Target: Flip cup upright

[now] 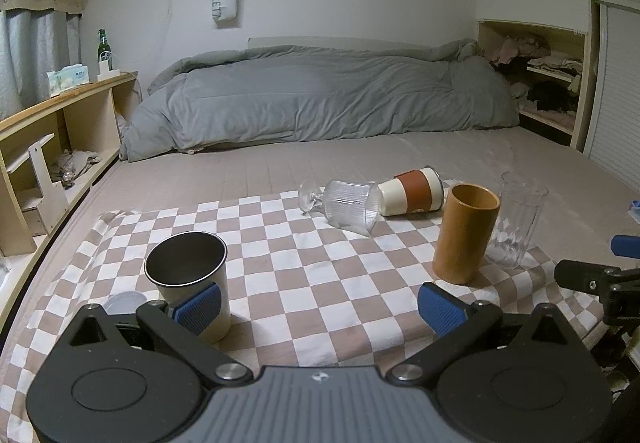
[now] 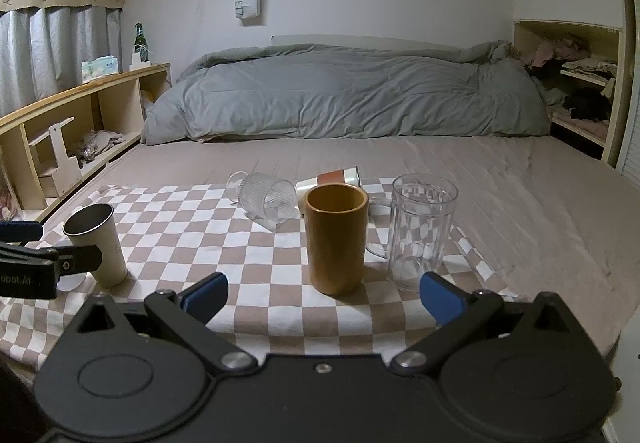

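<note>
Both grippers, left [image 1: 320,307] and right [image 2: 322,295], spread wide, holding nothing. Ribbed glass [image 1: 352,203] and banded cup [image 1: 412,193] lie tipped at 12 o'clock on checkered cloth [image 1: 280,283]; brown cup [image 2: 336,239] upright.

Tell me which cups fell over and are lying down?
Two: the ribbed clear stemmed glass and the cream cup with the brown band behind it lie on their sides. The metal cup, wooden cup and clear mug stand upright.

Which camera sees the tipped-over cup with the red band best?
The left wrist view: the banded cup lies there in nearly full sight. In the right wrist view the orange cup hides most of it.
</note>
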Action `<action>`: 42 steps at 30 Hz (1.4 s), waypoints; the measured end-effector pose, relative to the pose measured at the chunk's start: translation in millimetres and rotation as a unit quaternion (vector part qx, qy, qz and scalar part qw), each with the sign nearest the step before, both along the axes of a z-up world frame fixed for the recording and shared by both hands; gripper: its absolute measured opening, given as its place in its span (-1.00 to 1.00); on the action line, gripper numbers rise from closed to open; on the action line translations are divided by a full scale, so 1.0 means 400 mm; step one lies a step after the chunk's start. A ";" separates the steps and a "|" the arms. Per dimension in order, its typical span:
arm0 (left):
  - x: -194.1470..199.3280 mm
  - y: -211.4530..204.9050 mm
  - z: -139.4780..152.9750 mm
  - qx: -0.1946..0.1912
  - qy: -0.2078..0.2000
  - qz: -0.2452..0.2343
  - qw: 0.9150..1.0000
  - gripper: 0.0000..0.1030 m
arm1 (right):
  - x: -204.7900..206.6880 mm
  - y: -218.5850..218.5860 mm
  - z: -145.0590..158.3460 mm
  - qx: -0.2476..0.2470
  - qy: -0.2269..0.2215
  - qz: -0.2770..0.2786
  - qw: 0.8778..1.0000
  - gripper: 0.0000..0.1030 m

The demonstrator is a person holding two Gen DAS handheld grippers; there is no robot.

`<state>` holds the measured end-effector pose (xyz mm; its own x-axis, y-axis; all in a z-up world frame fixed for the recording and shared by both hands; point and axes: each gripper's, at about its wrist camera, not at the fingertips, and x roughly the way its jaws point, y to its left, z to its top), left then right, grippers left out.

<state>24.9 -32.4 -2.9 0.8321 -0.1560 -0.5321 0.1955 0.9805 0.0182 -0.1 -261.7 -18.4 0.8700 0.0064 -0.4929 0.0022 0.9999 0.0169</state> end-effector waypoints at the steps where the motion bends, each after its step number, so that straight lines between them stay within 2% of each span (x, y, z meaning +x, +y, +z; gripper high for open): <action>1: 0.000 0.001 0.000 0.000 0.001 0.000 1.000 1.00 | 0.001 -0.001 0.000 0.000 0.000 0.000 1.000 1.00; 42: -0.002 0.004 -0.007 0.002 0.003 0.002 1.000 1.00 | 0.000 -0.002 0.002 0.000 0.000 0.000 1.000 1.00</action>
<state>24.0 -30.9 -5.6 0.8293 -0.1513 -0.5380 0.1921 0.9812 0.0202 0.0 -262.4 -17.7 0.8700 0.0055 -0.4931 0.0028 0.9999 0.0160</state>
